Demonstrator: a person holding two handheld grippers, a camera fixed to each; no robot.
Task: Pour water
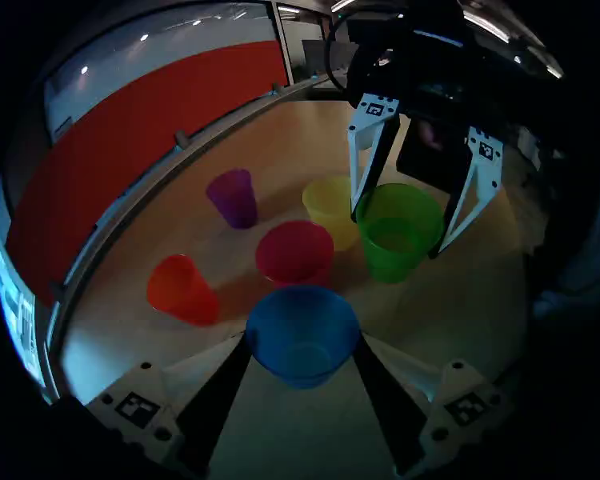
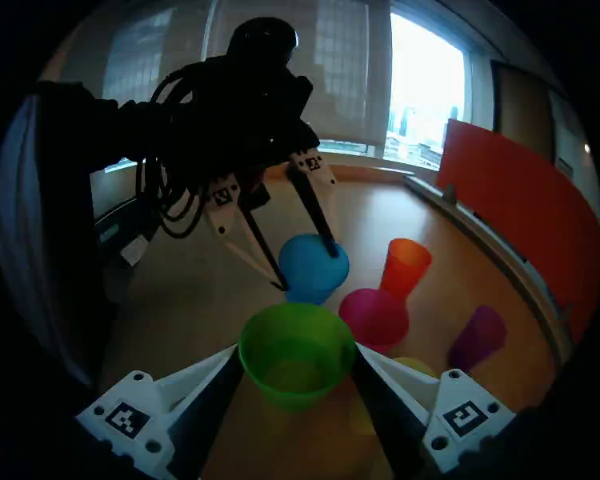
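Your left gripper jaws pinch the blue cup; your right gripper jaws pinch the green cup. Bring the rims close, then tilt slowly.

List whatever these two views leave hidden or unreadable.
- Yellow cup, right gripper view: mostly hidden behind the green cup.
- Blue cup, left gripper view: too dim to tell whether it holds water.
- Left gripper, right gripper view: its body and holder are a backlit silhouette against the window.

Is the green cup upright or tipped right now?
Upright: in the left gripper view the green cup stands rim up, between the right gripper's fingers.
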